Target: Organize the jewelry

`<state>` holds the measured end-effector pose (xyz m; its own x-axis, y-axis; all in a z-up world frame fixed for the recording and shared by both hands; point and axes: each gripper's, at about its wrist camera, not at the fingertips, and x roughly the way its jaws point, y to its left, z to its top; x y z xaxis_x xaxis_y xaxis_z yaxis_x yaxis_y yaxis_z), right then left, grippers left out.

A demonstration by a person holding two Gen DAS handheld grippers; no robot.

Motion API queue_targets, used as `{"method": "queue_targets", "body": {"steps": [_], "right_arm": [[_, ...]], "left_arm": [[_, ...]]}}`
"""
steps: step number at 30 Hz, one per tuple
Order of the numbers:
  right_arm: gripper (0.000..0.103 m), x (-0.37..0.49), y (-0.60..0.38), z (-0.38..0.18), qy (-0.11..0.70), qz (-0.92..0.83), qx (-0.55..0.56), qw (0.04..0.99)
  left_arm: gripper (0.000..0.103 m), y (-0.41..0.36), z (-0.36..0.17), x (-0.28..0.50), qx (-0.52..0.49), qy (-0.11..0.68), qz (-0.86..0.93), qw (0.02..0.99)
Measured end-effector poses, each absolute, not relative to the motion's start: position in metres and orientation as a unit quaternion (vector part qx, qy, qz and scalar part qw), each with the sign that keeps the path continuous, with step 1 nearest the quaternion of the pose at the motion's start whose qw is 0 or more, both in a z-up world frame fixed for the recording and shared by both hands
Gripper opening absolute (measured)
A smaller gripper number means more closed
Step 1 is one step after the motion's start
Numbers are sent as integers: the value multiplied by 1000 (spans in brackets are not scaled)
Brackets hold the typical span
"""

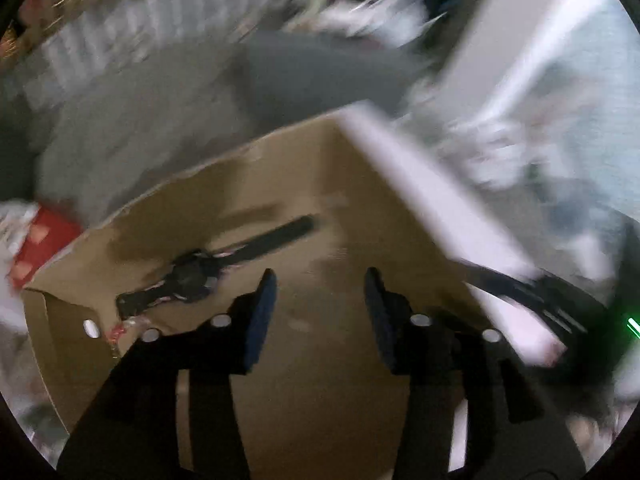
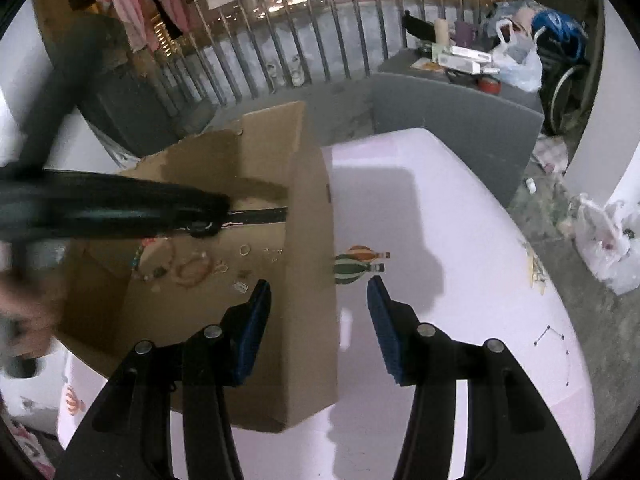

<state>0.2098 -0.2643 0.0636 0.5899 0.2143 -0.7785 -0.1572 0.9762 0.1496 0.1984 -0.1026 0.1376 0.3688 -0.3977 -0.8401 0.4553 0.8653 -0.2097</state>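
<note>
A black wristwatch lies flat on the brown cardboard sheet, up and left of my open, empty left gripper; the left wrist view is blurred. In the right wrist view the watch strap shows past the blurred left gripper body. Several bracelets, rings and small pieces lie on the cardboard. My right gripper is open and empty, above the cardboard's right edge and the pink table.
A grey block with boxes and bags stands beyond the table. A metal railing runs across the back. White plastic bags lie on the floor at the right. A red box sits left of the cardboard.
</note>
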Motion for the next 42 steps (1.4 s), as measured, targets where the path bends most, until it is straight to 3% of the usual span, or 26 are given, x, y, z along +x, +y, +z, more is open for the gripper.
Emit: {"method": "queue_targets", "body": {"steps": [1,3,5,7,8,10,12,14,28,32,39,41,42], "right_arm": [[49,212,-262,62,440,95,20,893],[46,215,-258,57,443,86,5,892],[29,219,-254,49,447,78,-18,891],[20,217,-253,49,444,88,-14,891],[8,215,-250,49,446,94,-8,890],[7,209,-242,50,447,82,-24,891],[7,200,-246,50,447,83,-19,890],[9,193,-253,49,459,88,-4,884],[18,36,-279,47,481,120,-3,868],[20,1,-276,46,482,128,-7,867],[25,-42,-274,58,465,143,-25,873],[36,-54,-279,76,434,133,-19,891],[38,-58,-282,85,418,128,-10,900]], "left_arm": [[67,-91,148,171,24,477,-302,825],[69,-77,150,129,35,461,-378,802],[69,-71,138,106,60,461,-412,784],[69,-70,123,96,88,468,-406,780],[68,-70,112,95,97,480,-403,773],[42,-69,97,96,103,500,-383,770],[27,-58,95,111,94,507,-360,778],[27,-51,93,115,49,527,-378,759],[31,-62,83,-9,55,539,-375,752],[37,-63,77,-36,26,551,-366,749],[47,-60,92,-79,67,528,-331,779],[55,-58,111,-86,77,492,-314,808],[67,-55,124,-90,69,468,-300,828]]}}
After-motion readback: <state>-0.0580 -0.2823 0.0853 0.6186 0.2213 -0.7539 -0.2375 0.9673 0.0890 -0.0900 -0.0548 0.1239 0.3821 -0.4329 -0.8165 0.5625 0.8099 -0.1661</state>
